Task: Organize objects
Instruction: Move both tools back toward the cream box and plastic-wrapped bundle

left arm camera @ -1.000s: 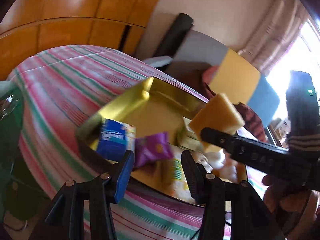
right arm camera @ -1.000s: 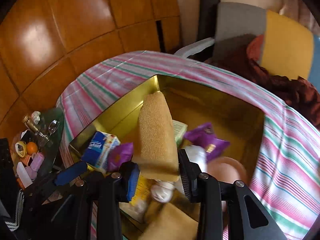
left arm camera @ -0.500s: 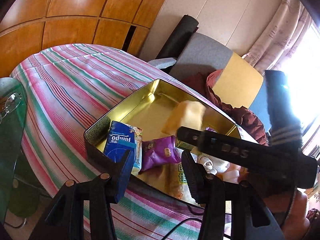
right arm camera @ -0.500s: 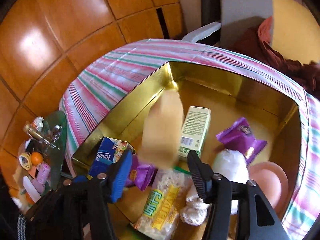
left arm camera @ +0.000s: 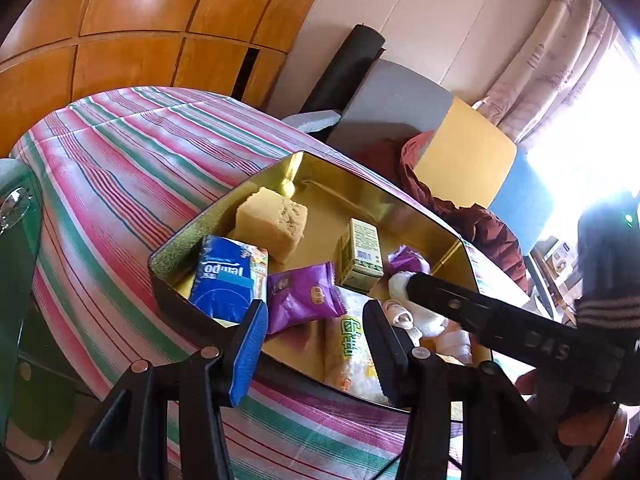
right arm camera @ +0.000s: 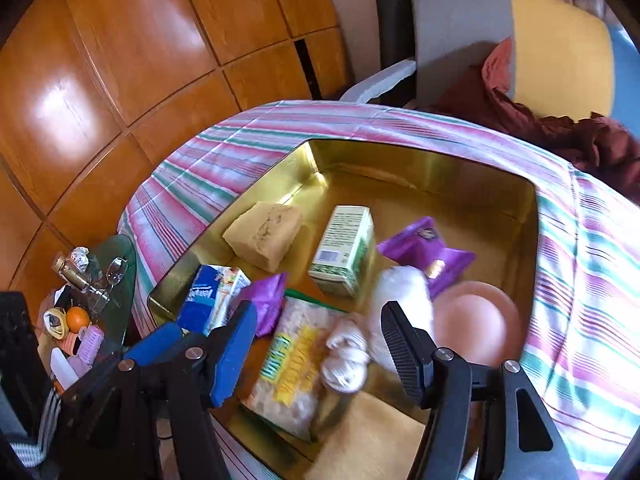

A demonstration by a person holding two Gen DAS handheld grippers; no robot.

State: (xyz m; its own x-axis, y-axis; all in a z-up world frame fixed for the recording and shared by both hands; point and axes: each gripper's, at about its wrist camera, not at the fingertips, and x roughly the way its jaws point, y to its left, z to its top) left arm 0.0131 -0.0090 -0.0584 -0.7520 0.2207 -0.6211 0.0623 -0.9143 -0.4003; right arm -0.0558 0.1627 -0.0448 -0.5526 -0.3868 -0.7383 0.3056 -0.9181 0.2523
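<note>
A gold tin tray (left arm camera: pixel 344 168) (right arm camera: pixel 420 152) lies on the striped tablecloth. In its far left corner rests a yellow sponge (left arm camera: pixel 272 224) (right arm camera: pixel 264 236), free of both grippers. A blue tissue pack (left arm camera: pixel 224 280), purple snack packets (left arm camera: pixel 304 296), a green-and-white box (right arm camera: pixel 344 252), a noodle packet (right arm camera: pixel 296 364), rolled white cloths (right arm camera: pixel 400 300) and a pink bowl (right arm camera: pixel 472 320) also lie inside. My right gripper (right arm camera: pixel 318 316) hangs over the tray's near side, its jaws opening with nothing between them. My left gripper (left arm camera: pixel 316 320) stands open and empty at the tray's near edge.
A green glass side table (right arm camera: pixel 116 280) with spectacles, a small bottle and other small items stands left of the bed. Behind the tray stands a chair with grey and yellow cushions (right arm camera: pixel 560 52) and maroon cloth (right arm camera: pixel 580 136). A wood-panelled wall (right arm camera: pixel 160 40) rises at the back left.
My right gripper let go of the sponge, which dropped into the tray's far left corner. Its jaws have widened and stand empty. The left gripper has stayed where it was.
</note>
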